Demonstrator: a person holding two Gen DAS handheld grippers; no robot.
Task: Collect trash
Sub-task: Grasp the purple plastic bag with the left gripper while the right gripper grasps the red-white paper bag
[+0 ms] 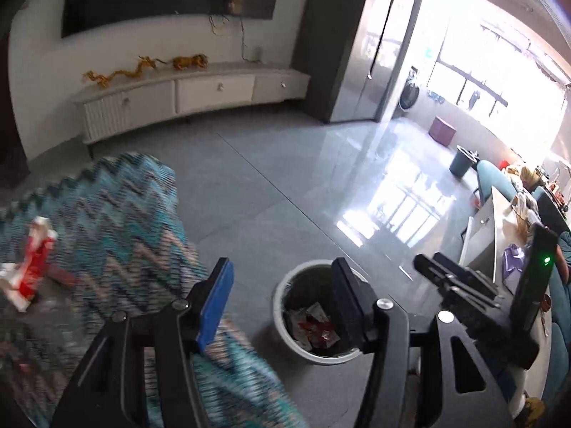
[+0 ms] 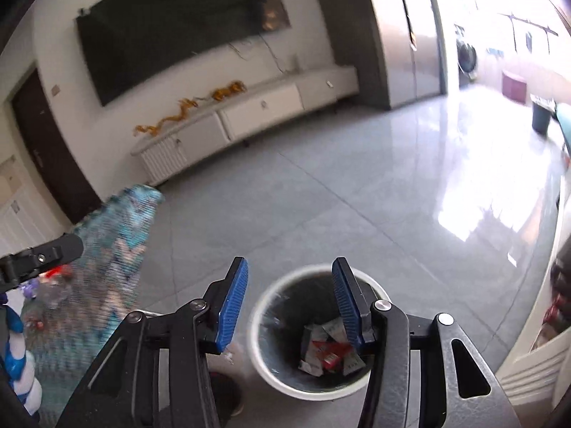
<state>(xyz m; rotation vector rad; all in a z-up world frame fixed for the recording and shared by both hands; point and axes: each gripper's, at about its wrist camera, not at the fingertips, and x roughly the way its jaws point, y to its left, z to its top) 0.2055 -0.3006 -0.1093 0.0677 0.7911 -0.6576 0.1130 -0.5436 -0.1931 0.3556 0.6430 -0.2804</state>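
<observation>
A round white trash bin (image 1: 285,324) stands on the grey tiled floor, with red and white wrappers (image 1: 314,330) at its bottom. It also shows in the right wrist view (image 2: 260,342), holding wrappers (image 2: 330,351). My left gripper (image 1: 282,278) is open and empty, above the bin's left side. My right gripper (image 2: 289,281) is open and empty, directly over the bin. A red and white crumpled package (image 1: 34,264) lies on the zigzag cloth (image 1: 117,214) at the left. The right gripper's body (image 1: 460,281) shows at the right of the left wrist view.
A white low cabinet (image 1: 200,92) with golden dragon ornaments runs along the far wall under a dark screen. A dark bucket (image 1: 462,160) and a purple box (image 1: 442,130) stand near the bright windows. A cluttered white table (image 1: 499,228) is at the right.
</observation>
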